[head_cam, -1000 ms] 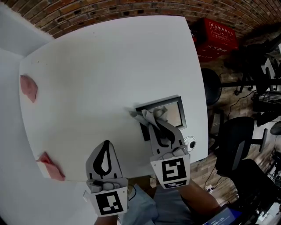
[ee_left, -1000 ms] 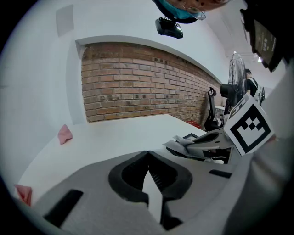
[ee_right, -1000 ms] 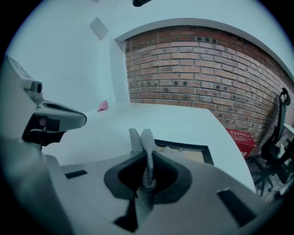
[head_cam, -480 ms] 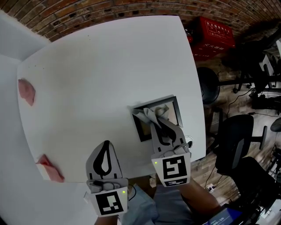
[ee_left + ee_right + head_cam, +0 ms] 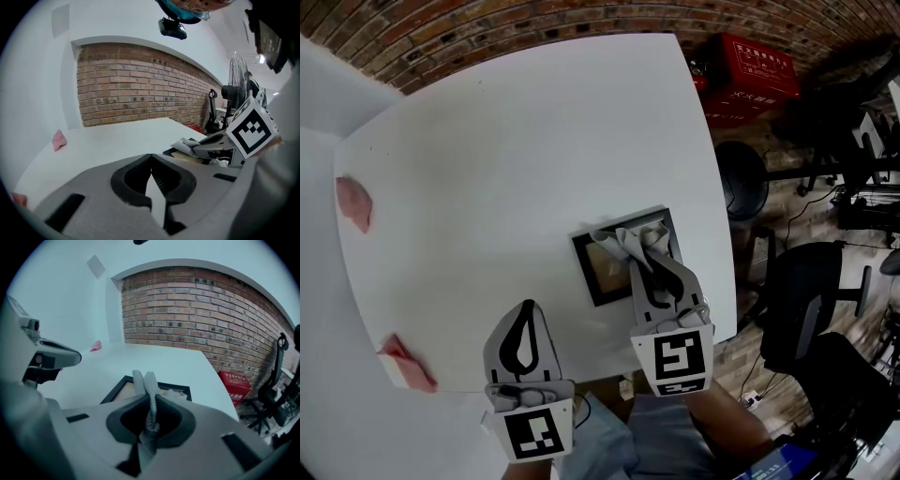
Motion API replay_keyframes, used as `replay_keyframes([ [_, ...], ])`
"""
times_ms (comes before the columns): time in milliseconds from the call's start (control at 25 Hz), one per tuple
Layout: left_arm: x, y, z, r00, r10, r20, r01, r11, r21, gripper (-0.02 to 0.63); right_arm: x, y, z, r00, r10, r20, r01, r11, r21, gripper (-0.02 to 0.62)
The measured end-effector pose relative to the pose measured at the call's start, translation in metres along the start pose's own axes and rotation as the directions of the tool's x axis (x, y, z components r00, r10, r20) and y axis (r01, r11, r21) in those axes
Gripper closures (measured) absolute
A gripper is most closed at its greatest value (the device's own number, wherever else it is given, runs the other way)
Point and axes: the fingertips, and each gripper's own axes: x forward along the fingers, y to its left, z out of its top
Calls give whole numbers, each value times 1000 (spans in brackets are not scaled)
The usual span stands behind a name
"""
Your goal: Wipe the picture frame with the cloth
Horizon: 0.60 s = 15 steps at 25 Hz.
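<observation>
Swept cloth point(image 5: 629, 240) rightward across frame point(image 5: 600, 269), lower centre: wiping under way. Right gripper point(image 5: 647, 251) jaws clamped on cloth. Left gripper point(image 5: 526, 309) jaws together, empty.

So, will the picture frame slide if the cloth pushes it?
Probably: the picture frame lies flat on the smooth table, and the left gripper is away from it. It looks thin, so likely light. Near the table edge, it might slip off.
</observation>
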Motion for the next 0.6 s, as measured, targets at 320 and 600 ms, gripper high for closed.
replay_keyframes([
  [320,8,-9,6,1000,-12,-4,12,1000,15,597,-2,-18,-3,1000,-25,-5,25,1000,12,565],
  [600,14,-19,10,1000,-28,-8,29,999,24,597,-8,-34,-4,996,-86,-15,84,994,-64,565],
])
